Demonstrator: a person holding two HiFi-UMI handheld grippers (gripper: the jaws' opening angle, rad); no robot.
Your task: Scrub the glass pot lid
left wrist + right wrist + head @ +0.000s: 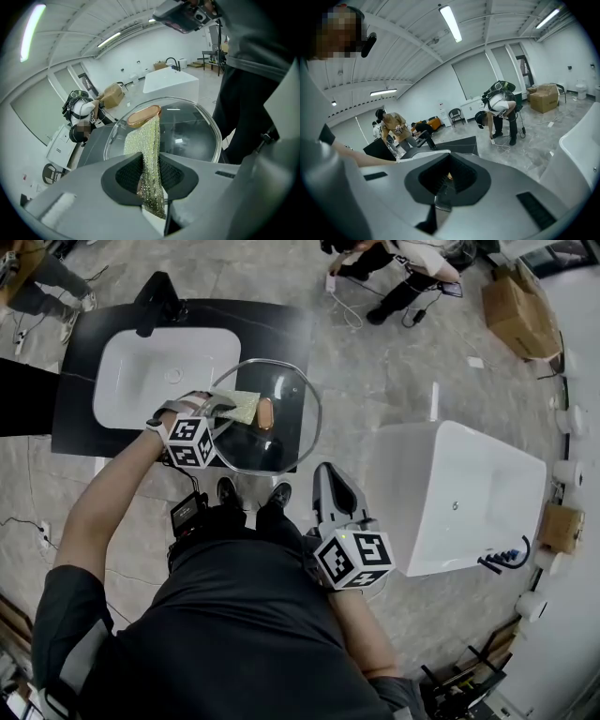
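The round glass pot lid (281,442) with a steel rim and a copper-coloured handle (265,412) hangs tilted over the black counter's right end. My left gripper (220,407) is shut on a yellow-green glittery scrub cloth (240,407) that lies on the glass beside the handle. In the left gripper view the cloth (149,150) runs from the left gripper (152,187) up to the handle (143,116) across the lid (192,136). My right gripper (323,472) meets the lid's near rim; the right gripper (443,187) looks shut on that thin edge.
Under and left of the lid is a black counter (281,324) with a white sink (164,367) and a black faucet (155,301). A white bathtub (459,498) stands to the right. Cardboard boxes (520,310) and a bent-over person (403,277) are further off.
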